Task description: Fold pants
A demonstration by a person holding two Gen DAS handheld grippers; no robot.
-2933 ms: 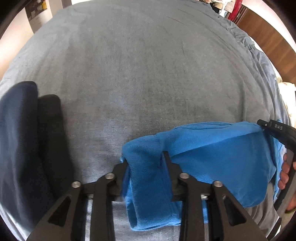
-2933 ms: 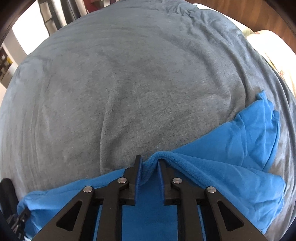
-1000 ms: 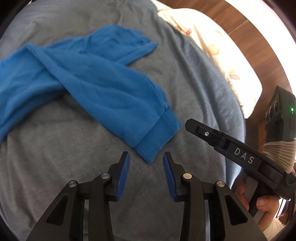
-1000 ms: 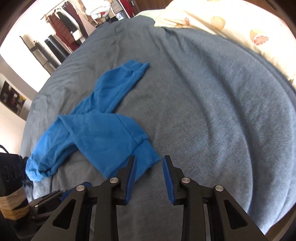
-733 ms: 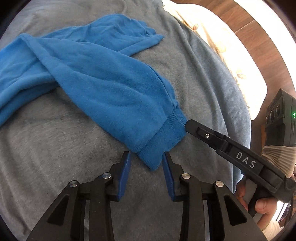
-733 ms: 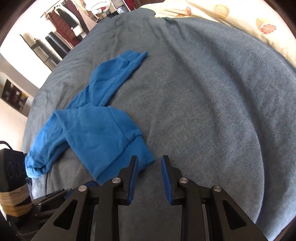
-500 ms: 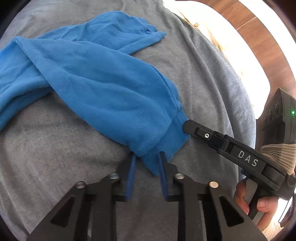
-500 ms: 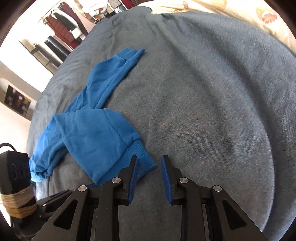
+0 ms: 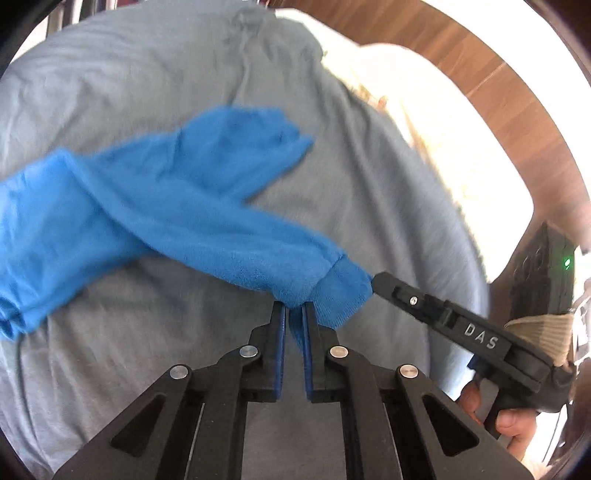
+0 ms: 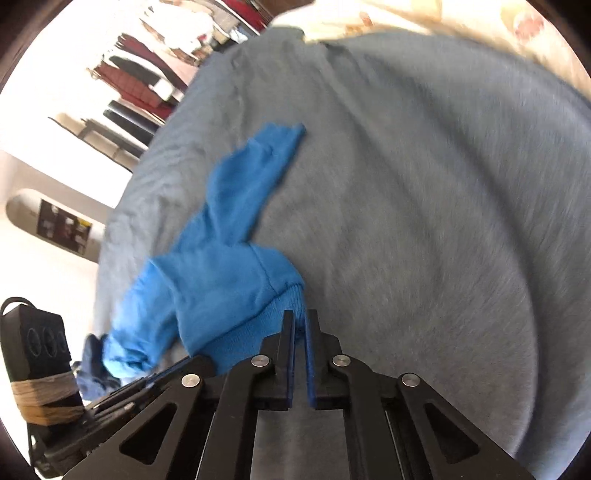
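Bright blue fleece pants [image 9: 155,206] lie spread across a grey bed cover [image 9: 362,206], one leg reaching away toward the far side and the other stretched toward the cameras. The near leg ends in a ribbed cuff [image 9: 336,295], and both tools hold this cuff at opposite corners.

The left gripper [image 9: 294,308] has its two blue-padded jaws nearly closed, with a fold of the cuff's corner pinched between them. The right gripper [image 10: 300,317] is likewise almost closed, its jaws clamped on the other corner of the same cuff [image 10: 258,328]. From the left camera, the right tool appears as a black bar whose tip touches the cuff's far edge, with a hand [image 9: 509,421] gripping its handle at the lower right.

The rest of the pants [image 10: 207,266] bunch toward the left edge of the bed, where a dark blue garment [image 10: 92,365] sits. A cream patterned pillow [image 10: 461,18] lies beyond the cover, a wooden headboard [image 9: 517,110] behind it. Hanging clothes [image 10: 147,81] show in the far background. Both views are slightly blurred.
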